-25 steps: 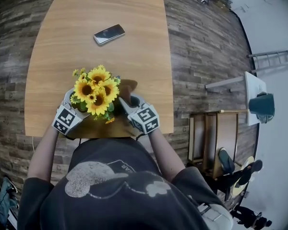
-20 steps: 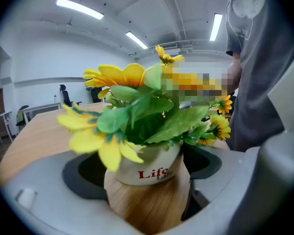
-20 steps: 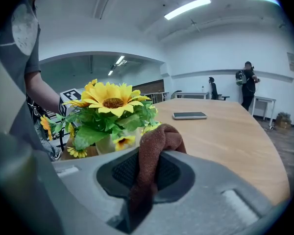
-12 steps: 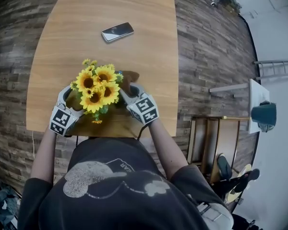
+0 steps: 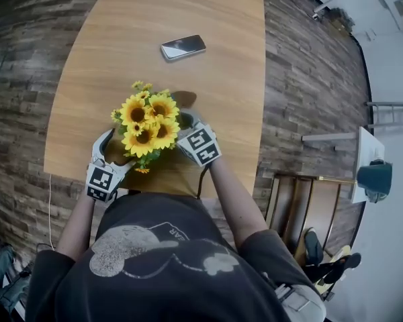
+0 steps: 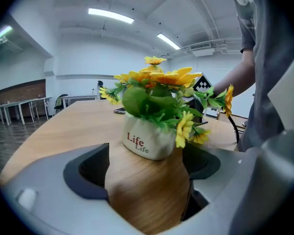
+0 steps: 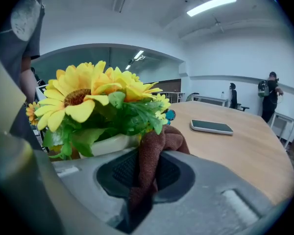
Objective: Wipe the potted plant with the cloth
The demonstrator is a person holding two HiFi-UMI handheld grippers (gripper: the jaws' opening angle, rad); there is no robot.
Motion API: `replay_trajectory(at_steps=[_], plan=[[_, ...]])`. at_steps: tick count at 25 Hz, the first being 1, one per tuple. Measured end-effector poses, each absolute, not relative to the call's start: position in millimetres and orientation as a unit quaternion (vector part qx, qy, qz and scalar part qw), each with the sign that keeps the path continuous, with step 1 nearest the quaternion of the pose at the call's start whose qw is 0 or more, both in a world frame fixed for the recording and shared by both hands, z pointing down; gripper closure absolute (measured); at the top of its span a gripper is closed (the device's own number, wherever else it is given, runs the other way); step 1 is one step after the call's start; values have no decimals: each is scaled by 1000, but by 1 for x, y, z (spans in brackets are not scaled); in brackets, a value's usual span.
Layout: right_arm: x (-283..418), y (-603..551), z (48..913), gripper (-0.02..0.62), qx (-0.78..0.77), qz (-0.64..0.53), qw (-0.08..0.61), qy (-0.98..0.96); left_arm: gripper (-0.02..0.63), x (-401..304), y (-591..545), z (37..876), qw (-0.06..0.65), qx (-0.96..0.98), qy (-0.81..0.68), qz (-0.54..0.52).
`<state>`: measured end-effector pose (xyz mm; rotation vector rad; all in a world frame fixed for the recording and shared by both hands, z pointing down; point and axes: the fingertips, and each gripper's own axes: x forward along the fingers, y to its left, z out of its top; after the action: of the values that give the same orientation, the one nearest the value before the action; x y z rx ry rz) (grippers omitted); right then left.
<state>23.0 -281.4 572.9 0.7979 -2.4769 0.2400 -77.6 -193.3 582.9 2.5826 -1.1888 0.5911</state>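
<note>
A bunch of yellow sunflowers (image 5: 146,123) stands in a white pot (image 6: 147,140) printed "Life", near the front edge of the wooden table (image 5: 107,59). My left gripper (image 5: 106,147) is at the plant's left and a little short of the pot; its jaws are open (image 6: 147,168) with only tabletop between them. My right gripper (image 5: 186,125) is close against the plant's right side. It is shut (image 7: 146,173) on a brown cloth (image 7: 154,153), whose bunched end pokes up beside the green leaves (image 7: 132,114) and the pot's rim.
A smartphone (image 5: 183,47) lies face up farther back on the table, also seen from the right gripper (image 7: 211,127). The table's front edge (image 5: 148,190) is right under my grippers. Wood-plank floor, a chair and a small side table (image 5: 363,159) are to the right.
My left gripper has drawn back from the pot towards the table's front edge. The right gripper with the cloth has edged closer in against the plant.
</note>
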Motion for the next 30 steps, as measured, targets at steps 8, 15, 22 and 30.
replay_trajectory(at_steps=[8,15,22,30], plan=[[20,-260,572,548,268,96,265,-921,84,-44,-182,583,130,892,-388,191],[21,-224,573,548,246,88,272,-926,84,-38,-189,578,126,895,-388,180],[17,-197,574,548,244,93,264,-928,80,-38,-193,573,129,888,-405,176],[7,-176,572,548,240,122,242,-932,82,-36,-195,556,146,876,-433,154]])
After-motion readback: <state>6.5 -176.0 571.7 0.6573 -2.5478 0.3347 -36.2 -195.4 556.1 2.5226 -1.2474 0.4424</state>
